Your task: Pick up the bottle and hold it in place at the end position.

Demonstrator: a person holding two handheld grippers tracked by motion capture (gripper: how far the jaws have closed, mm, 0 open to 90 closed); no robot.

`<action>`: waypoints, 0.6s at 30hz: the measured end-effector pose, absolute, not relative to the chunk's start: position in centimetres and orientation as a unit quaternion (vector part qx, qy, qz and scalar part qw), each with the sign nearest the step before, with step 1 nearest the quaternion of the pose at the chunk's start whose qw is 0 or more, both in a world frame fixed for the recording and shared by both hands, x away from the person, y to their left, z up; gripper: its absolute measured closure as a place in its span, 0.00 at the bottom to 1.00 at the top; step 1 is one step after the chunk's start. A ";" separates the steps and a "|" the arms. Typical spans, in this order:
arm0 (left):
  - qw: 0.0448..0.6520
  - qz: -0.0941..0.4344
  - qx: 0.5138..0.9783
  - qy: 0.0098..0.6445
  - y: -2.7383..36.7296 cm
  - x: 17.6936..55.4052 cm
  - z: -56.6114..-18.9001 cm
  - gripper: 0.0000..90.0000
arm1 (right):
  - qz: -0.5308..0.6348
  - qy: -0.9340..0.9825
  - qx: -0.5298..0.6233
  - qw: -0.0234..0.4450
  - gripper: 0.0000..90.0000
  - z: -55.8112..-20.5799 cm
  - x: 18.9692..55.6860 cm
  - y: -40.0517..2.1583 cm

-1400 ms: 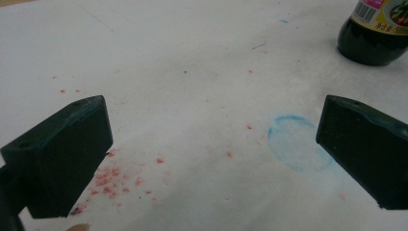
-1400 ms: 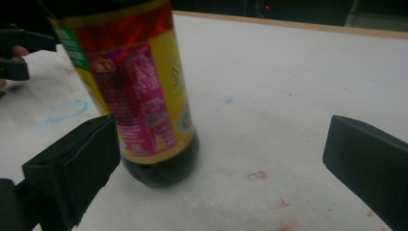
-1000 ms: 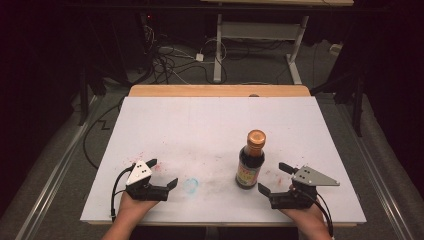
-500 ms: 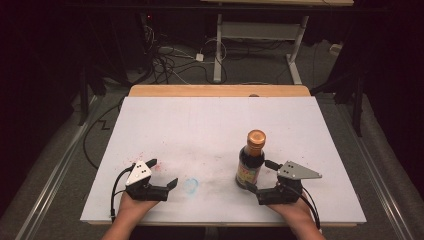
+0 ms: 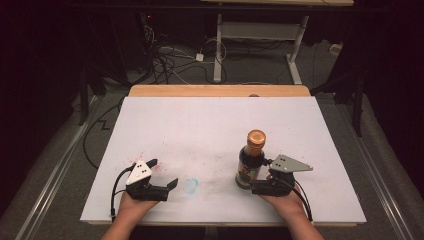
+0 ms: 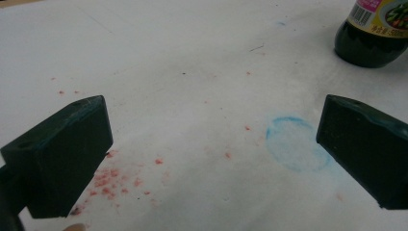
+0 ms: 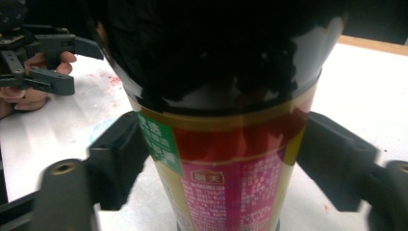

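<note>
Bottle (image 5: 251, 160) now sits between right gripper's (image 5: 254, 182) fingers.

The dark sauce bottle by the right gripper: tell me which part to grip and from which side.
Grip the sauce bottle around its straight labelled body, below the rounded shoulder, coming in level from the person's side. It stands upright, and that part is cylindrical, so flat jaws seat squarely; the neck and copper cap are narrower and higher, likelier to tip. The right gripper already straddles the label there.

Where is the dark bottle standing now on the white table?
In the high view the bottle stands upright on the near right part of the table, between the jaws of the right tongs, right of the blue ring.
</note>
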State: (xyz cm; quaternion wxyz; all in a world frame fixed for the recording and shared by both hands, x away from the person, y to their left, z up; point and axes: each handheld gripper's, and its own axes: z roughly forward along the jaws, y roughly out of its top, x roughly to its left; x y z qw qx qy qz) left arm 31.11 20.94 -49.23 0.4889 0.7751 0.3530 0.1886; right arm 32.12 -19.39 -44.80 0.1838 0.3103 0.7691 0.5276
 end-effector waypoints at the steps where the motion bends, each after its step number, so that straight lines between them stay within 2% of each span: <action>1: 0.489 0.188 0.776 0.352 20.9 31.1 -49.2 0.00 | 0.529 0.769 0.309 0.183 0.30 -44.8 32.1 -19.4; 18: 0.491 0.185 0.776 0.352 21.0 31.1 -49.2 0.00 | 0.508 0.779 0.295 0.220 0.36 -44.4 31.7 -19.0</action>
